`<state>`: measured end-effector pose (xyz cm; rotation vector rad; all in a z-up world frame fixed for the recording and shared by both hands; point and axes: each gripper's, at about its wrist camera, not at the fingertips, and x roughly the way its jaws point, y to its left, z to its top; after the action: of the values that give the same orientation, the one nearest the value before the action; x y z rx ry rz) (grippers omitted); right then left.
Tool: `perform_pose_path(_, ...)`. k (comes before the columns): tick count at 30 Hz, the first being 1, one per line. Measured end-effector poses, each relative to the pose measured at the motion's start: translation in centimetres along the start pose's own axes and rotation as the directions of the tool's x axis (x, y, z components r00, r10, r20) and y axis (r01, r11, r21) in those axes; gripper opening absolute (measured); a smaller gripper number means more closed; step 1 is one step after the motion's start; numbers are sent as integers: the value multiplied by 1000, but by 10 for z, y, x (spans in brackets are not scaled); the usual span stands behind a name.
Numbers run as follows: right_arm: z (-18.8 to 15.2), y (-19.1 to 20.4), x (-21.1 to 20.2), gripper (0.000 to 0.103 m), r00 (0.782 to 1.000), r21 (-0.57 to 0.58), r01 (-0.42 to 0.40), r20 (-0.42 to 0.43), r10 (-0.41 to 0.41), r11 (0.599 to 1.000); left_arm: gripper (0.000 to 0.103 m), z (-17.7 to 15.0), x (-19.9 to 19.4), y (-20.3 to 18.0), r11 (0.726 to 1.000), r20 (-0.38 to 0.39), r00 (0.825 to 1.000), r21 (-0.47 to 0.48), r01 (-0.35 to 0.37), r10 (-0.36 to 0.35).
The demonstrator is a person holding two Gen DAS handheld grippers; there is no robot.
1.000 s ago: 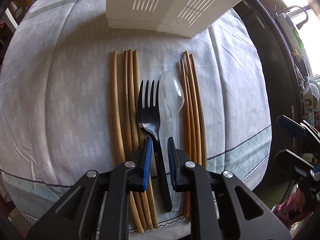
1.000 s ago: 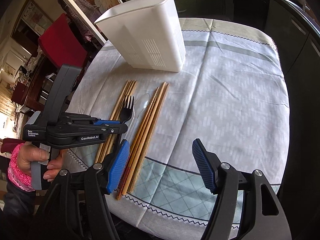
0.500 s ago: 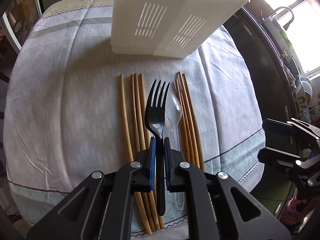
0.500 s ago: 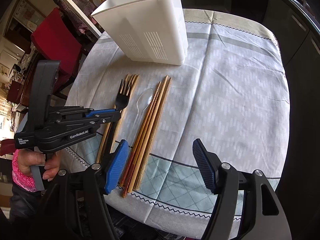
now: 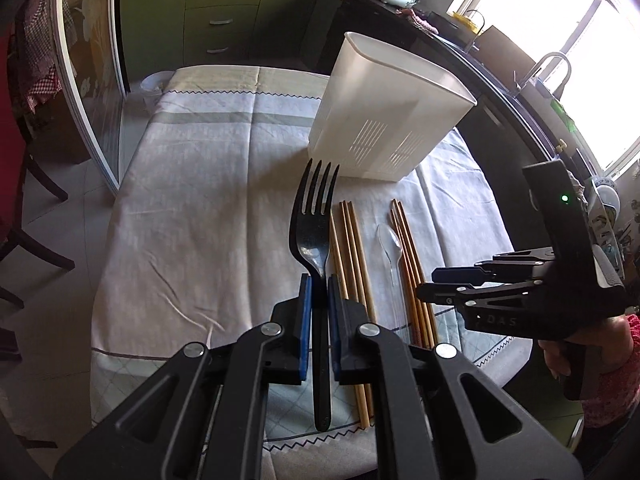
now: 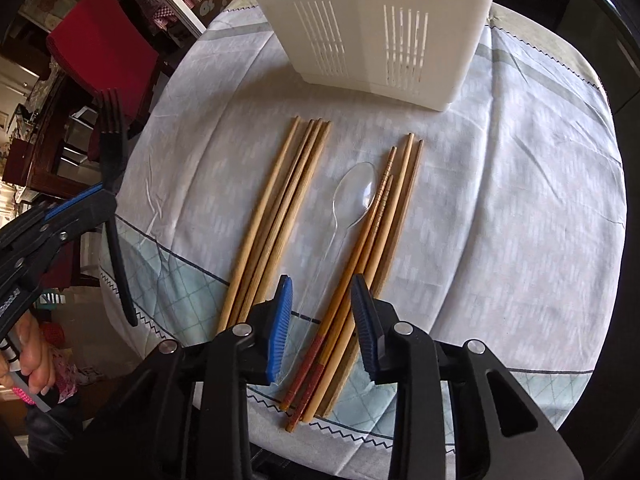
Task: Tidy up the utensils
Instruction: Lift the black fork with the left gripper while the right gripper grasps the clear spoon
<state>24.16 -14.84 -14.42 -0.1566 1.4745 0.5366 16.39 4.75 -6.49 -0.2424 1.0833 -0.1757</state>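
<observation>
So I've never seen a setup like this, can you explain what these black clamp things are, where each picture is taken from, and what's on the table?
There is no robot here. A person holds a hand-held gripper in each hand, and each carries a wide-angle camera looking along its two fingers.

The left camera's picture shows the left hand-held gripper shut on a black fork, lifted above the table.

The right camera's picture shows the right hand-held gripper, its jaws closing over a clear plastic spoon and the right bundle of chopsticks, which lie on the tablecloth. Another chopstick bundle lies left of the spoon. A white slotted utensil holder stands behind them.
</observation>
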Motion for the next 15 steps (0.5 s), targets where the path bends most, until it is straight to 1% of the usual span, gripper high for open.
perform_pose_path(7,18,9,29,22,997,28,47,-55,-45,999,8,-8,0,6,1000,0,1000,16,23,-23)
perform_pose_path(15,27,12,48,21,990,66,127,-71,-122,990,8,-11,-5,9,999,15,999,32,34,-34)
